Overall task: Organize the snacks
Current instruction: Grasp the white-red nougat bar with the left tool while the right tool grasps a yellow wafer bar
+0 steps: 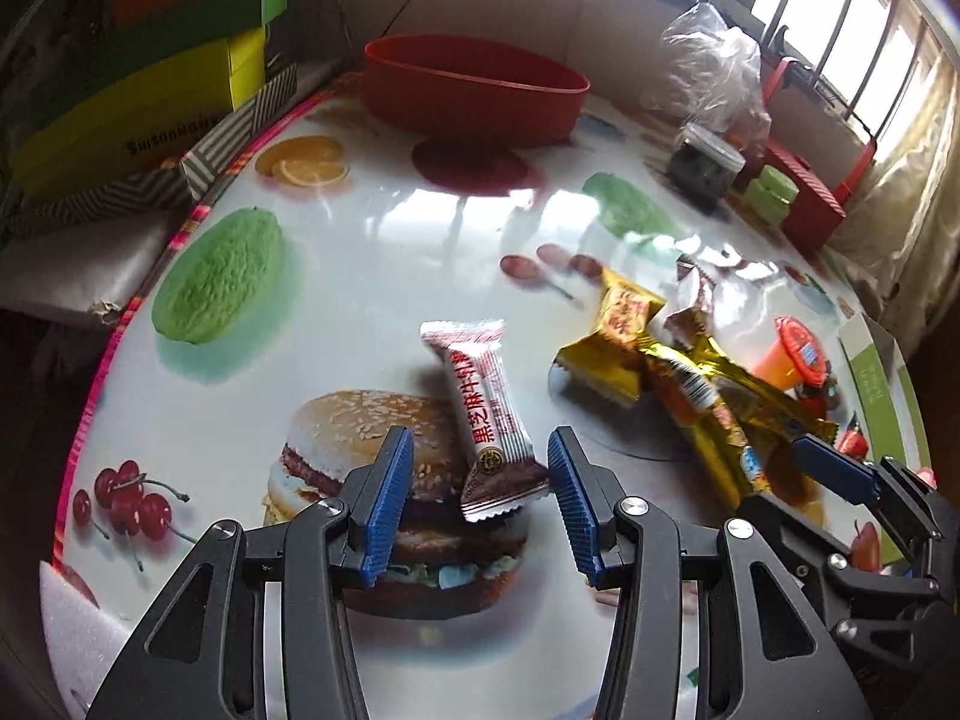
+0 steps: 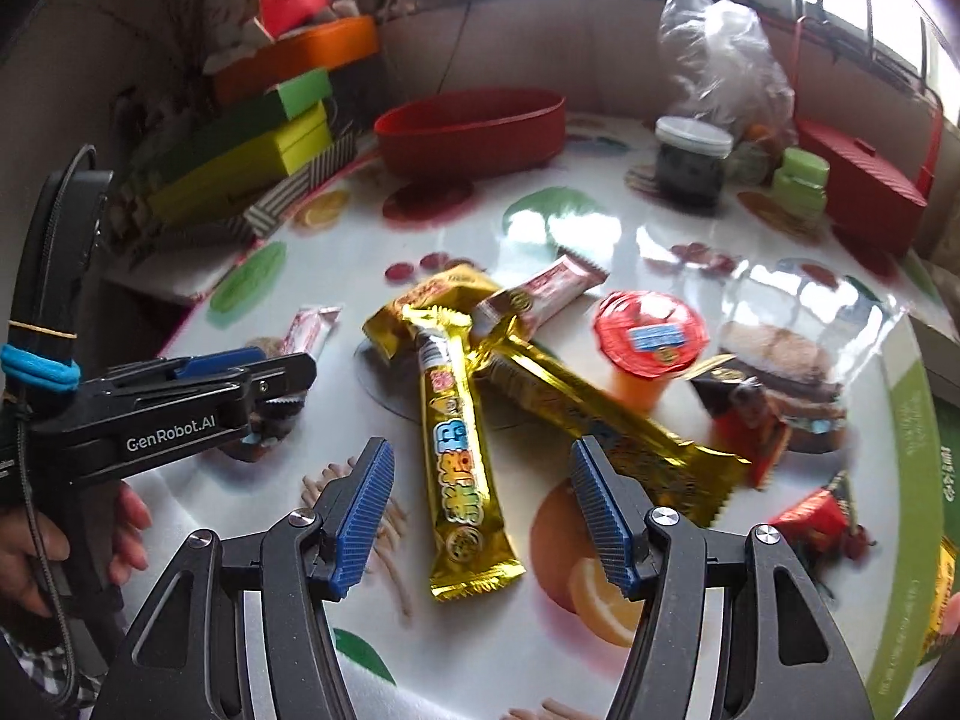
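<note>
A: Blue-padded left claw (image 1: 480, 498), left wrist view: half open over the glossy bench (image 1: 372, 252), pads clear of the pink-and-white candy bar (image 1: 489, 414) lying between them, its lower end near the right pad.
B: Holding anything?
A: Nothing gripped. Red oval bowl (image 1: 474, 90) far back, gold wrappers (image 1: 660, 372) heaped to the right.
B: And from the right wrist?
A: Right claw (image 2: 480, 510) spread wide, empty, above a gold bar (image 2: 462, 456) flat on the bench. Second gold bar (image 2: 600, 414) crossing it, red-lidded jelly cup (image 2: 648, 336) just beyond. Left claw side-on at left, gripped by a hand (image 2: 36, 540).
</note>
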A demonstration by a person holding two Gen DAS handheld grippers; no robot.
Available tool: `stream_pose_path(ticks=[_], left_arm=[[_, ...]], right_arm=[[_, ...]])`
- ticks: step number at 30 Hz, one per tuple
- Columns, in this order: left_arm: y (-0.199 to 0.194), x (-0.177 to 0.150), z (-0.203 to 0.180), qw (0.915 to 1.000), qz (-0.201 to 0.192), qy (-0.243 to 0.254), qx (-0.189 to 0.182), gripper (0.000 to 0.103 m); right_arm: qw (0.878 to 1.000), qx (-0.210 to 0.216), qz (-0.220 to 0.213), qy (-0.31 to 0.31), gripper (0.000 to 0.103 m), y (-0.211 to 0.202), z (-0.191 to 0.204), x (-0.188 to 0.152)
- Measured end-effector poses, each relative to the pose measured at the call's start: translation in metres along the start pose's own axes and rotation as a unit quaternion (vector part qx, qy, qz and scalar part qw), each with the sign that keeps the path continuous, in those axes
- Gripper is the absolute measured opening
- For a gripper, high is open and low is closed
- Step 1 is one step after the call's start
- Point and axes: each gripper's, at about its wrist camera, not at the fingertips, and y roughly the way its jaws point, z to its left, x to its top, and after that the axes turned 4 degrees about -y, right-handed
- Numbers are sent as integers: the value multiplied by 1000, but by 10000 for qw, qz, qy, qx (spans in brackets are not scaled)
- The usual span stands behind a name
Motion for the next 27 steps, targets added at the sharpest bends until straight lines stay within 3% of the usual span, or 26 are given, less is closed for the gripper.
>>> stream_pose_path(ticks=[9, 18, 19, 21, 27], left_arm=[[4, 6, -2, 9998, -85, 141, 77, 48], [4, 5, -5, 9996, -175, 186, 128, 47], [4, 5, -5, 9996, -182, 192, 136, 45], [4, 5, -5, 9996, -195, 199, 108, 29], [4, 4, -5, 9995, -231, 210, 109, 22]], right_arm=[[9997, -40, 226, -129, 61, 21, 8, 2], [9995, -139, 242, -130, 43, 24, 7, 2], [9995, -146, 237, -118, 41, 23, 7, 2], [9996, -135, 233, -98, 31, 23, 6, 1], [9997, -117, 219, -86, 23, 22, 6, -1]])
